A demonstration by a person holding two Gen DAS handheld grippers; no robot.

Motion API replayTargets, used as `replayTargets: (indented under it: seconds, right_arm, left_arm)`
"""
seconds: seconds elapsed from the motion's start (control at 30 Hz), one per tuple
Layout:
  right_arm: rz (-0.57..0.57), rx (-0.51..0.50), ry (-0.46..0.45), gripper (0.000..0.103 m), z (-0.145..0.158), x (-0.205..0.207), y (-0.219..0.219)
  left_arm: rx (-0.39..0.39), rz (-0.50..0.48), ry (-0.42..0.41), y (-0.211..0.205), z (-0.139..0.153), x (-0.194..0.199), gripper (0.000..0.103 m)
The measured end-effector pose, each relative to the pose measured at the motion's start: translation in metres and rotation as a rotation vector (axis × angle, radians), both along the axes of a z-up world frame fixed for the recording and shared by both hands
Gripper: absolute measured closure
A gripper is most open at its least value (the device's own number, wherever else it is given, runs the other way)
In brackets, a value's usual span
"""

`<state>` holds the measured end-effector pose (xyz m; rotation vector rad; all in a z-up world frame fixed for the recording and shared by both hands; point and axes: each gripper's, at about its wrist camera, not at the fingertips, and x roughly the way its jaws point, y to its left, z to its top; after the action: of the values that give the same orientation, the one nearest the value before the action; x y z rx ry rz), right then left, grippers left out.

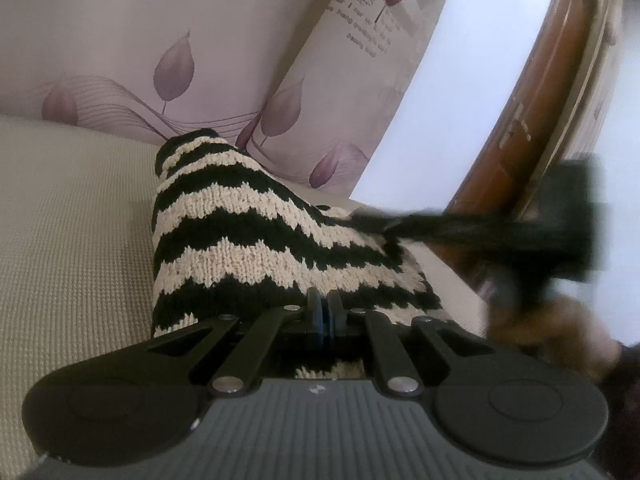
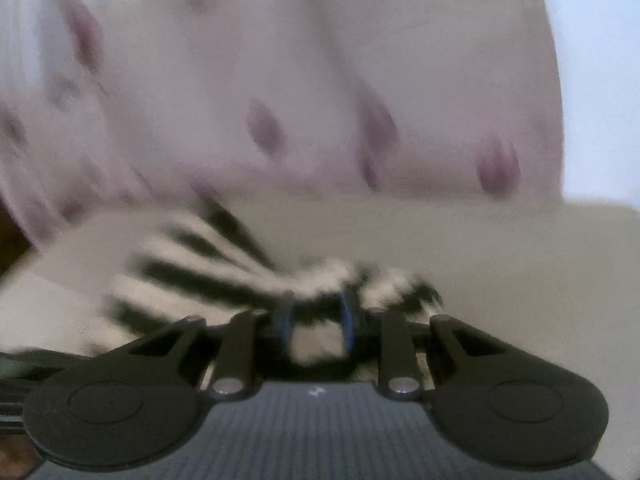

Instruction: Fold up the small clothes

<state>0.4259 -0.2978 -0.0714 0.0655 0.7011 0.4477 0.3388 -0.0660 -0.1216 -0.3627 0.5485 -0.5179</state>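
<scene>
A small knitted garment [image 1: 256, 236] with black and cream zigzag stripes lies raised off a beige woven bed surface [image 1: 72, 240]. My left gripper [image 1: 325, 300] is shut on its near edge, the fingers pressed together with knit between them. In the left wrist view my right gripper [image 1: 400, 226] comes in blurred from the right and grips the garment's right side. In the right wrist view, which is motion-blurred, the right gripper [image 2: 318, 312] is shut on a bunch of the striped garment [image 2: 208, 264], which stretches away to the left.
A pale pillow or cover printed with purple leaves [image 1: 168, 68] leans along the back. A brown wooden bed frame [image 1: 532, 104] curves at the right, with a white wall [image 1: 460, 60] behind. A person's hand [image 1: 560, 328] shows blurred at the lower right.
</scene>
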Motion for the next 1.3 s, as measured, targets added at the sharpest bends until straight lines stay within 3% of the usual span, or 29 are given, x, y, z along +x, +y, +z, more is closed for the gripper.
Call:
replayTargets:
  seconds: [0.03, 0.13, 0.27, 0.37, 0.47, 0.57, 0.6, 0.7, 0.87, 0.9, 0.93, 1.0, 1.3]
  right_arm:
    - [0.0, 0.04, -0.001, 0.08, -0.007, 0.007, -0.004]
    - [-0.05, 0.222, 0.112, 0.08, -0.011, 0.021, -0.027]
    - [-0.108, 0.371, 0.07, 0.077, 0.003, -0.005, -0.059]
    - [-0.132, 0.361, -0.011, 0.076, 0.018, -0.041, -0.072]
    - [-0.091, 0.246, -0.076, 0.076, 0.019, -0.084, -0.059]
    - [-0.07, -0.007, -0.115, 0.076, 0.002, -0.121, -0.036]
    - [-0.074, -0.04, -0.122, 0.076, -0.01, -0.127, -0.033]
    - [-0.095, 0.039, -0.091, 0.076, -0.006, -0.124, -0.043]
    - [-0.135, 0.257, -0.059, 0.074, 0.007, -0.12, -0.066]
    - [-0.168, 0.276, -0.059, 0.064, 0.008, -0.117, -0.07]
    - [-0.188, 0.283, -0.054, 0.044, 0.007, -0.114, -0.075]
    - [-0.2, 0.299, -0.029, 0.02, 0.003, -0.102, -0.078]
    - [-0.149, 0.301, 0.087, 0.02, -0.014, -0.068, -0.064]
  left_arm:
    - [-0.009, -0.003, 0.002, 0.002, -0.001, -0.001, 0.09]
    - [-0.014, -0.003, 0.0, 0.002, -0.001, 0.0, 0.09]
    - [-0.023, -0.003, -0.008, 0.003, -0.002, -0.001, 0.09]
    - [-0.026, -0.001, -0.011, 0.003, -0.002, -0.001, 0.09]
    - [-0.024, -0.001, -0.012, 0.003, -0.002, -0.001, 0.09]
    - [-0.023, 0.0, -0.017, 0.002, -0.002, -0.002, 0.09]
    - [-0.025, -0.003, -0.018, 0.002, -0.002, -0.002, 0.09]
    - [0.015, 0.0, -0.042, -0.002, 0.001, -0.006, 0.09]
    - [0.046, 0.012, -0.058, -0.006, 0.001, -0.009, 0.089]
    - [0.05, 0.013, -0.06, -0.006, 0.001, -0.009, 0.089]
    - [0.057, 0.015, -0.063, -0.007, 0.001, -0.009, 0.089]
    - [0.069, 0.016, -0.068, -0.009, 0.002, -0.01, 0.089]
    - [0.091, 0.018, -0.071, -0.012, 0.003, -0.011, 0.089]
